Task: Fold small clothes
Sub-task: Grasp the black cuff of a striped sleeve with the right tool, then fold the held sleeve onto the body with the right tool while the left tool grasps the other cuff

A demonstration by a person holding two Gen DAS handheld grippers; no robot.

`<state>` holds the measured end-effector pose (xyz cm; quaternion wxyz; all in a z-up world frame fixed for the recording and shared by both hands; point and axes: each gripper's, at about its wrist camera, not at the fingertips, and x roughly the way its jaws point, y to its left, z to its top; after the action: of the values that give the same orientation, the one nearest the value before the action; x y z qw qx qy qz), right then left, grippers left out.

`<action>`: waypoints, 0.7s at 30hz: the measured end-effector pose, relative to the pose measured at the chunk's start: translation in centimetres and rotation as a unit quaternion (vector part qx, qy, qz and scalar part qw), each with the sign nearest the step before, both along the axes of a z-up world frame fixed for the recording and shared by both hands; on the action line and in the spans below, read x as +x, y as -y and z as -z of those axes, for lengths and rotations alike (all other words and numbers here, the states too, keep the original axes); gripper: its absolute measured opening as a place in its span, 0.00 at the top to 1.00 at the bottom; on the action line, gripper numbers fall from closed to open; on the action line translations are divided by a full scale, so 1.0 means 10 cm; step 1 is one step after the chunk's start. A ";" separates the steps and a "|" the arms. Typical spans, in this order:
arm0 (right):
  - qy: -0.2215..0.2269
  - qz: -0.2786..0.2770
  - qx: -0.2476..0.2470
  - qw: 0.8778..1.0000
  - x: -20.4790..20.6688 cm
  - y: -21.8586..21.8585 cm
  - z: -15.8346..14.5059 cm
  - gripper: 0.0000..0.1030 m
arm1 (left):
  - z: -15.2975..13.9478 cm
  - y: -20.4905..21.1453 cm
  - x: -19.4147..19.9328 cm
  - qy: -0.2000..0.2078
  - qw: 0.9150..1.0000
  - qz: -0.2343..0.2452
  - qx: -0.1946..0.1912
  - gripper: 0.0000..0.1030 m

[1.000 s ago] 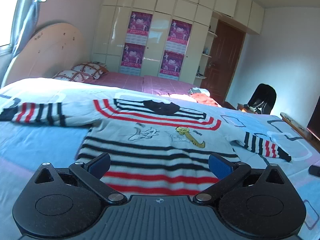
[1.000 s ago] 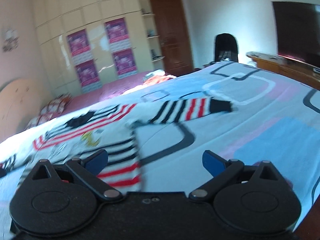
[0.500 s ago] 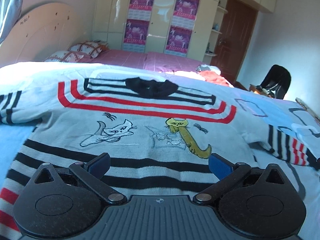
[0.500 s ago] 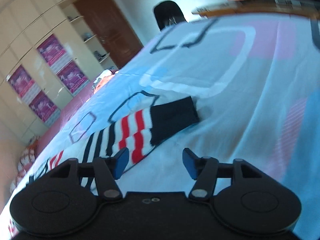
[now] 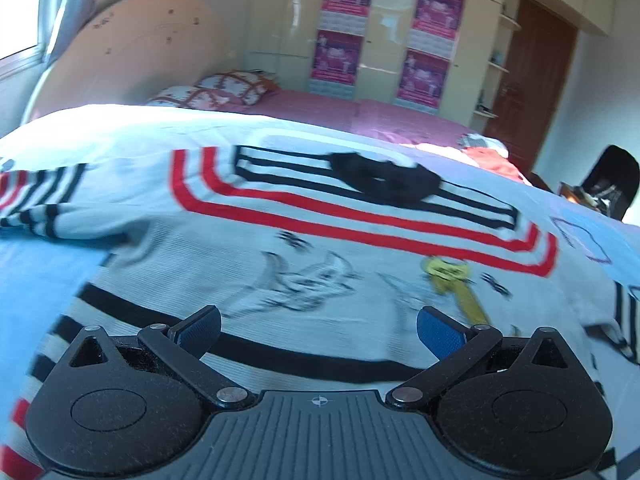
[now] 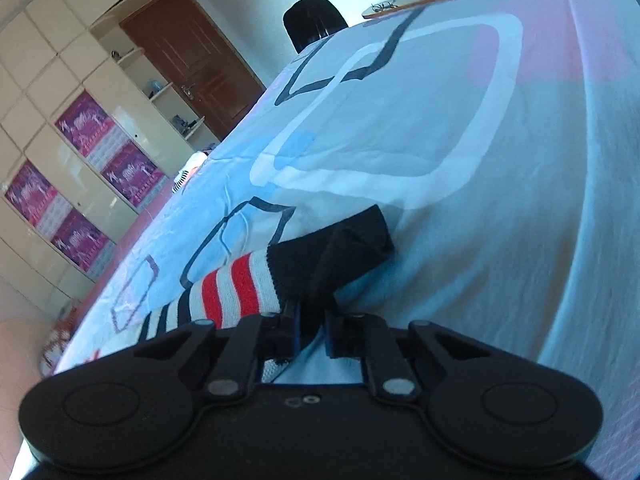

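Half a second ago the right gripper (image 6: 312, 334) hung open short of the sleeve cuff (image 6: 332, 248); now its jaws are pinched together on that black cuff, bunching it up, presumably to carry the sleeve across the body. Meanwhile the left gripper (image 5: 318, 330) has slid back a little and hovers over the sweater (image 5: 320, 248), jaws spread wide and holding nothing. Spread flat, front up, the sweater lies on the bed cover (image 6: 460, 120); motion blur hides whether the left fingertips (image 5: 196, 326) touch the knit.

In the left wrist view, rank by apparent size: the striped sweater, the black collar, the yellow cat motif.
1. Striped sweater, filling most of the bed.
2. Black collar.
3. Yellow cat motif, blurred but clearly smallest.
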<state>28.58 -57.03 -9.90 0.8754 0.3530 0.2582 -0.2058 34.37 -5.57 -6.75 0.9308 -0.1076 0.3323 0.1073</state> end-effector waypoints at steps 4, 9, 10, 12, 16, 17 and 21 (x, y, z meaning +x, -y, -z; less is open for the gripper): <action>0.004 -0.018 -0.053 0.998 0.11 -0.21 -0.24 0.93 | -0.07 -0.44 -0.05 -0.007 1.000 -0.029 0.008 0.00; 0.050 -0.091 -0.121 0.987 0.31 -0.88 -0.70 0.93 | -0.06 -0.92 -0.12 -0.004 0.999 -0.047 0.019 0.00; 0.058 -0.108 -0.132 0.984 0.35 -1.05 -0.78 0.93 | -0.05 -1.01 -0.12 -0.003 0.999 -0.046 0.016 0.00; 0.076 -0.141 -0.149 0.976 0.42 -1.42 -0.92 0.93 | -0.02 -1.19 -0.10 -0.006 0.999 -0.047 0.012 0.00; 0.090 -0.205 -0.153 0.963 0.60 -2.14 -1.01 0.93 | 0.01 -1.48 -0.11 -0.007 0.999 -0.044 0.006 0.00; 0.089 -0.222 -0.152 0.959 0.63 -2.35 -1.01 0.93 | 0.03 -1.55 -0.13 -0.009 0.999 -0.042 0.006 0.00; 0.084 -0.277 -0.145 0.946 0.72 -3.01 -0.96 0.93 | 0.05 -1.82 -0.19 -0.012 0.999 -0.041 0.003 0.00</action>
<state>35.76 -26.91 -0.34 0.9583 0.1524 0.2382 0.0402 32.47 12.64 -7.27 0.9219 -0.1172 0.3384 0.1476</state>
